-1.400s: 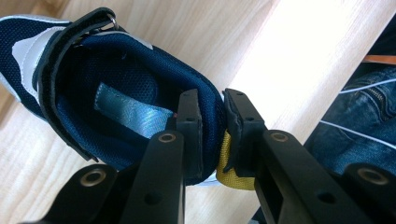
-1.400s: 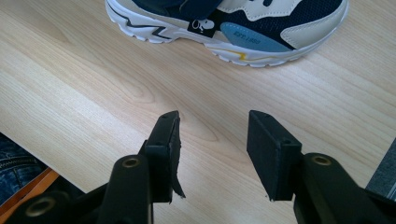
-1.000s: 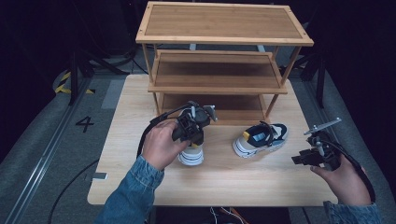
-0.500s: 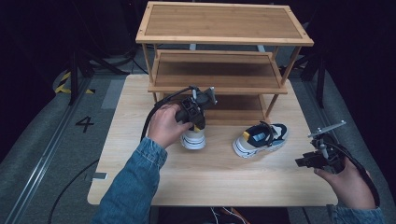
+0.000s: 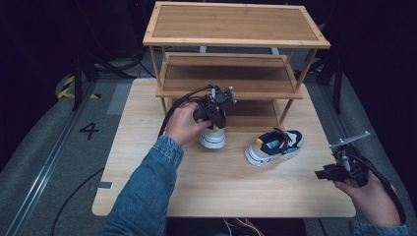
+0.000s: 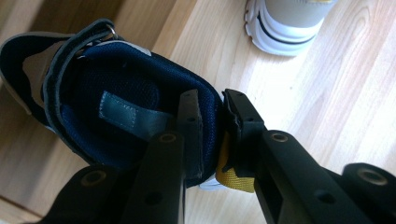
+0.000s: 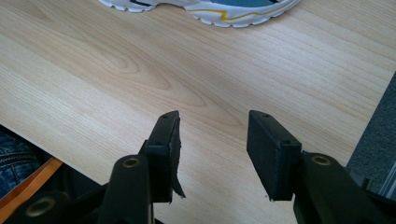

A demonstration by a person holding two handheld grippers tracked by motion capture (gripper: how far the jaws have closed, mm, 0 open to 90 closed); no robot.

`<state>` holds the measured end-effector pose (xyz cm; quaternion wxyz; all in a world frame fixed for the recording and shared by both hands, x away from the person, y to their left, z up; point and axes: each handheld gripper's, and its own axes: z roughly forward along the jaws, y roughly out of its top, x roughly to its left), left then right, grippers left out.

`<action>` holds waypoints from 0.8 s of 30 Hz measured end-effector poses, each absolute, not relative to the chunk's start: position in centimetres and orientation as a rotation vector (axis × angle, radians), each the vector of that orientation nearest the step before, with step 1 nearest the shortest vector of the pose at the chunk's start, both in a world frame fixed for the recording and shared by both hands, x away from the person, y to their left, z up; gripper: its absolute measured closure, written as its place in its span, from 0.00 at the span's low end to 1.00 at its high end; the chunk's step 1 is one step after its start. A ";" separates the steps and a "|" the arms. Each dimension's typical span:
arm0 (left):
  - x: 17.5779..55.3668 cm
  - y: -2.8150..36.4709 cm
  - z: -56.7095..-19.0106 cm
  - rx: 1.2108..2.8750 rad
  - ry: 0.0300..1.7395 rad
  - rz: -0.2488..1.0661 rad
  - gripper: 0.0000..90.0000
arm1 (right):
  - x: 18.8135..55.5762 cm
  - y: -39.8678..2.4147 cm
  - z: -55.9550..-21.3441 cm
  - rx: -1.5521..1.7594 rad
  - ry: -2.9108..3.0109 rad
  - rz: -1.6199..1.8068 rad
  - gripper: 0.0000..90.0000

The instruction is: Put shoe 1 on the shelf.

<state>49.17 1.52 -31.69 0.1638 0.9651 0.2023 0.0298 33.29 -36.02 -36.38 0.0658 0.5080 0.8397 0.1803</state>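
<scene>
Gripping heel collar of first shoe (image 6: pixel 116 116), left gripper (image 5: pixel 216 112) clamped, one jaw inside, one outside; shoe held at near edge of rack's (image 5: pixel 236 37) bottom shelf, not yet placed. Second shoe (image 5: pixel 273 146) on table (image 5: pixel 147 187), right of first, untouched. Right gripper (image 7: pixel 212 154) parted, empty, near right edge. Judgement: both shoes remain to shelve

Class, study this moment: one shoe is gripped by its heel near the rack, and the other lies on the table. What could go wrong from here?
1. The left gripper pinches only the heel collar of the held shoe, so it may swing or slip free.
2. Its toe could catch the rack edge on the way to the bottom shelf.
3. The second shoe lies close by and could get knocked.
</scene>
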 end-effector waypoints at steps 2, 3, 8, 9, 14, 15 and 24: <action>49.7 1.4 -31.9 2.748 0.579 0.082 0.86 | 33.2 -36.2 -36.4 1.536 2.528 0.545 0.61; 49.9 1.3 -31.9 2.766 0.580 0.070 0.86 | 33.1 -36.3 -36.4 1.540 2.529 0.549 0.61; 50.6 1.1 -32.7 2.756 0.594 0.075 0.86 | 33.0 -36.4 -36.4 1.548 2.525 0.549 0.61; 50.7 1.1 -33.0 2.747 0.600 0.069 0.86 | 33.1 -36.5 -36.5 1.548 2.526 0.545 0.61; 51.0 0.9 -33.8 2.750 0.602 0.055 0.86 | 33.0 -36.4 -36.4 1.538 2.528 0.546 0.61; 51.1 0.9 -33.9 2.755 0.609 0.045 0.86 | 33.0 -36.3 -36.3 1.539 2.529 0.547 0.61; 51.2 1.1 -34.4 2.754 0.600 0.026 0.86 | 33.0 -36.0 -36.2 1.529 2.529 0.543 0.61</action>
